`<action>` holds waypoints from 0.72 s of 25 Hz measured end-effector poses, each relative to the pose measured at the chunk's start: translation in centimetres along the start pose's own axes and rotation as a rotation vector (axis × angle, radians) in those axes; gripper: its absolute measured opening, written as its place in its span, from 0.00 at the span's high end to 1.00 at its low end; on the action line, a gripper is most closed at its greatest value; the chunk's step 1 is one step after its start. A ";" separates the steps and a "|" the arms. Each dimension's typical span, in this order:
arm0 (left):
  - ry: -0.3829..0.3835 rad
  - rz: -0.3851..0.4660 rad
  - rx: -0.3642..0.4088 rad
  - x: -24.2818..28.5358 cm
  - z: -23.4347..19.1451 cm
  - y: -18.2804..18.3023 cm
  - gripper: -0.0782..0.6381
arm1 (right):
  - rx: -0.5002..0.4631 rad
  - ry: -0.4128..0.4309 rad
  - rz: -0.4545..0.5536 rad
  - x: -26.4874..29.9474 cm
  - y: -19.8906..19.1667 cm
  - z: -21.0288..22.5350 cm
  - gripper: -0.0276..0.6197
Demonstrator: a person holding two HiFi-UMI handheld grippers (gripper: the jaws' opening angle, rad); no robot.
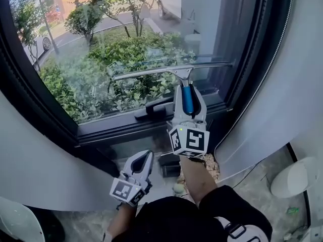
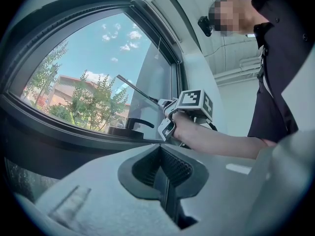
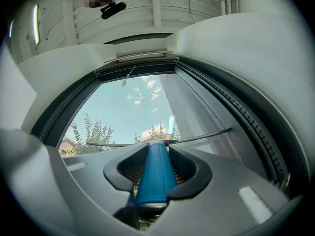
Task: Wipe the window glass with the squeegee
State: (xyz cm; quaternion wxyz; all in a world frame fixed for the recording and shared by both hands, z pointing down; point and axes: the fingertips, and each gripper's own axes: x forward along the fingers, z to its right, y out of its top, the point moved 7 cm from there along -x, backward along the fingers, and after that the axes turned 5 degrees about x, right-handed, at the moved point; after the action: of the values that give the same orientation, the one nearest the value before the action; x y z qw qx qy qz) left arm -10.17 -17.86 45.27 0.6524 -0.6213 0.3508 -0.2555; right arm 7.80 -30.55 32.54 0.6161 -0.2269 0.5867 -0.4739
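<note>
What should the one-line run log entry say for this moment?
right claw: shut on squeegee handle | blade: against window glass | left claw: shut, empty, held low

A white rounded object (image 1: 295,178) rests on the grey mottled floor (image 1: 260,198).

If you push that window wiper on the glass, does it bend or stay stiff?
The squeegee has a long, straight bar that looks metallic, so it is probably stiff. It seems light: the right gripper holds it up by the blue handle alone. Held that far back, it might twist if pushed hard.
</note>
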 end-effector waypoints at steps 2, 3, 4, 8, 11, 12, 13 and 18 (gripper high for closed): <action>-0.001 -0.004 -0.001 -0.1 0.1 -0.1 0.89 | 0.001 -0.002 -0.001 -0.1 -0.2 0.0 0.75; -0.002 -0.007 -0.002 -0.1 0.1 -0.2 0.89 | 0.001 -0.003 -0.001 -0.2 -0.2 0.1 0.75; -0.002 -0.009 -0.004 -0.2 0.1 -0.2 0.89 | 0.001 -0.004 0.000 -0.2 -0.1 0.1 0.75; 0.001 -0.011 -0.012 -0.3 0.0 -0.1 0.89 | 0.004 -0.007 -0.012 -0.4 -0.2 0.1 0.75; -0.004 -0.006 -0.013 -0.2 0.0 -0.1 0.89 | 0.008 -0.008 -0.020 -0.5 -0.6 0.1 0.75; -0.007 -0.007 -0.013 -0.2 0.1 -0.1 0.89 | 0.006 -0.008 -0.021 -0.5 -0.6 0.1 0.75; -0.010 -0.009 -0.014 -0.1 0.2 -0.2 0.89 | 0.004 -0.008 -0.022 -0.6 -0.7 0.1 0.75; -0.019 -0.007 -0.013 0.4 0.8 -0.1 0.89 | -0.003 -0.005 -0.030 -0.9 -0.8 0.3 0.75</action>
State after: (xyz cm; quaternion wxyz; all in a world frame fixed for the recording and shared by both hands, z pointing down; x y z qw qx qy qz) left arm -9.28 -17.74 45.33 0.6509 -0.6290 0.3440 -0.2497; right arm 7.92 -30.27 33.75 0.6102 -0.2379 0.5825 -0.4814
